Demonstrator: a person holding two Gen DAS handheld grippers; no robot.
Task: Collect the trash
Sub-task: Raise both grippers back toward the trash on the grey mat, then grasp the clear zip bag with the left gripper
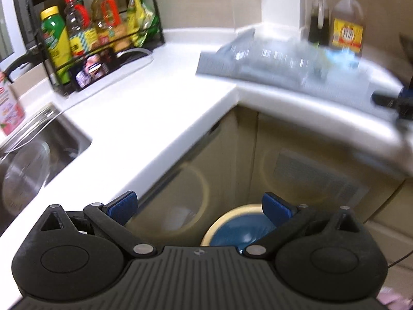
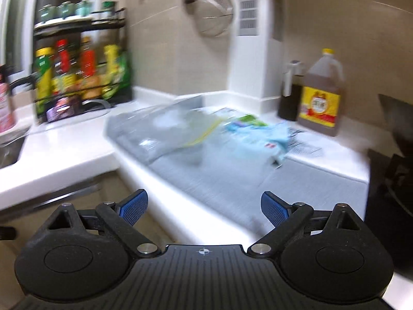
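Left wrist view: my left gripper [image 1: 200, 208] spread, empty, above blue-lined bin [image 1: 240, 228]; contents unclear. Right gripper [image 2: 204, 208] spread, empty; blurred wrappers [image 2: 258, 131] on grey mat [image 2: 232, 178].

No text can be read. The yellow label [image 2: 320, 108] on the large jug [image 2: 322, 90] carries red characters (blurred past reading). Labels on the bottles in the black rack [image 1: 85, 41] and print on the pink carton [image 1: 10, 103] are likewise illegible.
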